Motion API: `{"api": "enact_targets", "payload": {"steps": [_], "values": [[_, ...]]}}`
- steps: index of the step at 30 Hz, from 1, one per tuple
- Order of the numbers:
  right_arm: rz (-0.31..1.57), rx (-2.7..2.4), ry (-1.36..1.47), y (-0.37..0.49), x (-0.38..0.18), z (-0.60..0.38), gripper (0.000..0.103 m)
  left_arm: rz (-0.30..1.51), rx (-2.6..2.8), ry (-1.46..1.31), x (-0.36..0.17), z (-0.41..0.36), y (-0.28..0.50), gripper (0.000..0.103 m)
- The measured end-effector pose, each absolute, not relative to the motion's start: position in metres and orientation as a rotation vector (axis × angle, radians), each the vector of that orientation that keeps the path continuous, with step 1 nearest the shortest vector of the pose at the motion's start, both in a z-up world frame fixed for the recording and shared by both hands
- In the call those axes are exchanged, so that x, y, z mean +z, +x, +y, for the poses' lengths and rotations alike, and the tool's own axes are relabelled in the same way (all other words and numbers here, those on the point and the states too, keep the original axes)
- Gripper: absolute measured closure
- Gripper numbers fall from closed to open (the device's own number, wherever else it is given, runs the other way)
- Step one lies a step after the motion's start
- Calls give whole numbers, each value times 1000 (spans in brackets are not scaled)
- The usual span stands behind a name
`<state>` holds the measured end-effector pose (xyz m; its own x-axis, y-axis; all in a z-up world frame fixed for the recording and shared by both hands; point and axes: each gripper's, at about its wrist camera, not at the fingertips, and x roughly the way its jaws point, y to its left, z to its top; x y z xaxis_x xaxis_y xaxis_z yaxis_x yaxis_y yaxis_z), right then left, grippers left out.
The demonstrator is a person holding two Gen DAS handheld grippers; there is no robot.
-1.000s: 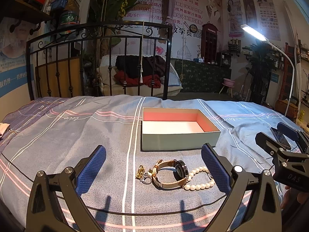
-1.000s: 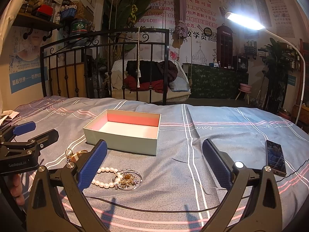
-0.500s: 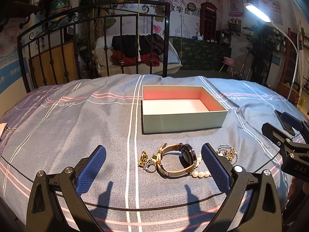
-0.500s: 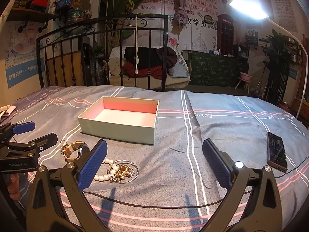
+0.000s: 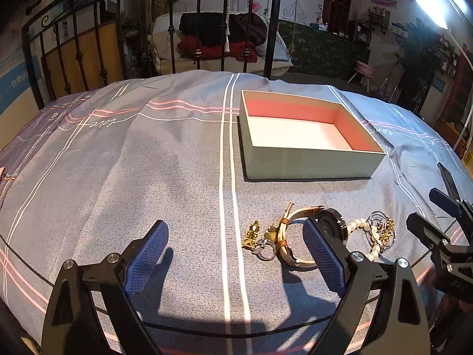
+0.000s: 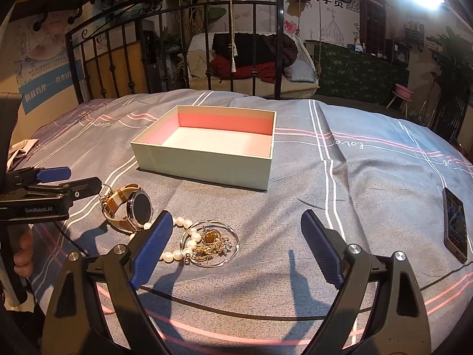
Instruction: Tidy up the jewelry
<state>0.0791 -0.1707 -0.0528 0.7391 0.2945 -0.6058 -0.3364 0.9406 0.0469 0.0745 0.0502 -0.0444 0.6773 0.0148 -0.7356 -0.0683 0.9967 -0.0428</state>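
Note:
An open grey box with a pink inside [image 5: 307, 136] sits empty on the striped bed cover; it also shows in the right wrist view [image 6: 207, 145]. In front of it lie a tan-strap watch [image 5: 313, 230] [image 6: 130, 207], a gold charm with a ring [image 5: 257, 239], a pearl bracelet [image 6: 180, 239] [image 5: 366, 233] and silver hoops with gold pieces [image 6: 211, 244] [image 5: 381, 230]. My left gripper [image 5: 236, 251] is open, low over the cover, its right finger beside the watch. My right gripper [image 6: 233, 248] is open, its left finger over the pearls.
A black phone [image 6: 455, 224] lies on the cover at the right with a dark cable running off it. A black iron bed rail [image 6: 177, 38] stands behind the box. The bed cover [image 5: 133, 177] spreads wide to the left.
Both grippers have moved forward and lower toward the jewelry. The left one has shifted so the watch lies by its right finger. Nothing has been picked up.

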Motion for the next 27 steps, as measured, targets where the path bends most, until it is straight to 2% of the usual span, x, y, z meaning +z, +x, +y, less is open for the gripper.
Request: {"api": "enact_targets", "payload": {"steps": [4, 9, 13, 15, 18, 23, 27], "values": [[677, 365, -71, 85, -59, -164, 16, 850, 43, -83, -50, 58, 83, 26], [708, 397, -75, 92, -65, -157, 17, 868, -2, -73, -56, 54, 94, 52], [733, 430, -79, 97, -67, -149, 19, 875, -38, -60, -58, 48, 96, 61], [745, 443, -83, 99, -69, -146, 19, 874, -60, -52, -58, 45, 97, 76], [756, 454, -87, 100, -72, -142, 20, 872, -75, -39, -58, 42, 97, 90], [773, 464, -87, 102, -75, -139, 20, 861, -92, -41, -56, 40, 96, 98], [802, 472, -77, 105, -79, -138, 21, 858, -106, -68, -53, 42, 95, 99]]}}
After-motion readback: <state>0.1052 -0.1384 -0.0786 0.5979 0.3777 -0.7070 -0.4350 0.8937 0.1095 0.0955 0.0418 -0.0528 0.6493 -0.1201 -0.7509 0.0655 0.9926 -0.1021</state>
